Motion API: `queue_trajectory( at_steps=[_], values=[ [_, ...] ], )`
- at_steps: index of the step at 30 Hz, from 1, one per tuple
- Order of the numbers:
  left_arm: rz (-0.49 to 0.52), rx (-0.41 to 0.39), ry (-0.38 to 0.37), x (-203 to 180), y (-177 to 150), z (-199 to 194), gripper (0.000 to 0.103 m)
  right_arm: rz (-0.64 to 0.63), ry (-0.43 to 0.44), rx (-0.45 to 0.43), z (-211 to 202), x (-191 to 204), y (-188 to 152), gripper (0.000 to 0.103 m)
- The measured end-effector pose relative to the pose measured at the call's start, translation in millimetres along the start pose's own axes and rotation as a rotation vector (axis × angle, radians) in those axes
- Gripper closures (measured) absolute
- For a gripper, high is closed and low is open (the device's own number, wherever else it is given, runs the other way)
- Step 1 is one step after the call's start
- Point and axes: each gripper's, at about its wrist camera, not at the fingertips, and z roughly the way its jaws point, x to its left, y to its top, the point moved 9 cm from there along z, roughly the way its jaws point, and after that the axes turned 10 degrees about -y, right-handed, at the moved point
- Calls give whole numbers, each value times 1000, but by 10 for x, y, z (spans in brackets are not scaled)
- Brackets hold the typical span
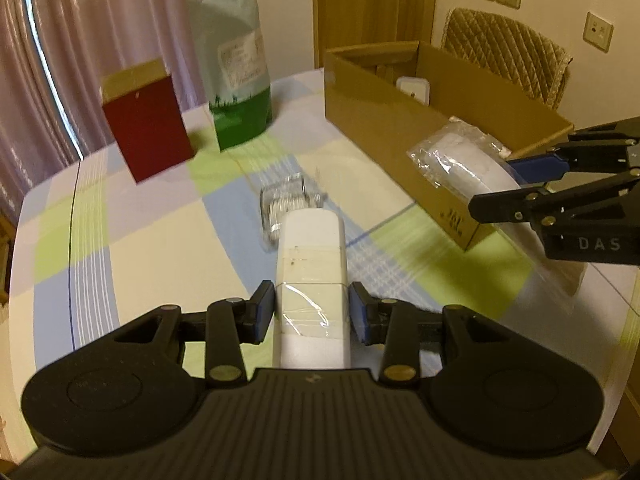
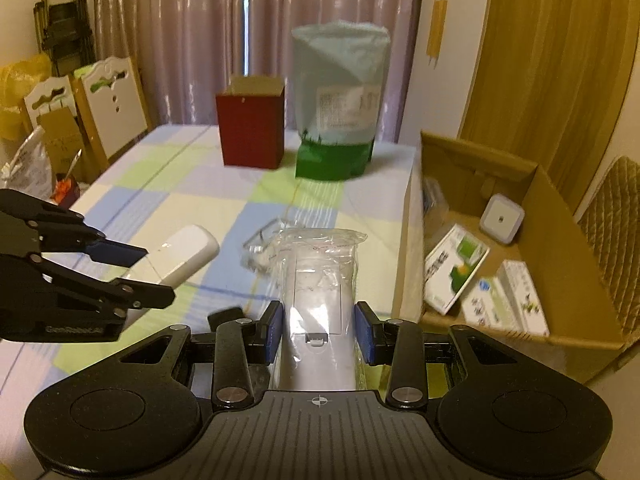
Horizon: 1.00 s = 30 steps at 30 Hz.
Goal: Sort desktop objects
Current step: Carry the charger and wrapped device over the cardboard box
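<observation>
My left gripper is shut on a white remote-shaped device with clear tape around it, held above the checked tablecloth. That device and the left gripper also show at the left of the right wrist view. My right gripper is shut on a white device in a clear plastic bag. From the left wrist view, the right gripper holds the bagged device by the near edge of an open cardboard box. A small clear packet lies on the cloth.
The cardboard box at the right holds a white square device and several white-green cartons. A dark red box and a tall green-and-white bag stand at the table's far side. Chairs stand around the table.
</observation>
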Motion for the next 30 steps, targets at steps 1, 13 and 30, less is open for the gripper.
queue_trajectory(
  at_steps=[1, 13, 30],
  values=[
    [5, -6, -2, -11, 46, -1, 68, 3, -3, -5, -15, -24, 28, 66],
    [60, -56, -35, -228, 517, 90, 68, 38, -43, -67, -181, -356, 334, 66],
    [176, -124, -113, -739, 1423, 418, 68, 149, -164, -82, -135, -1291, 520, 66]
  ],
)
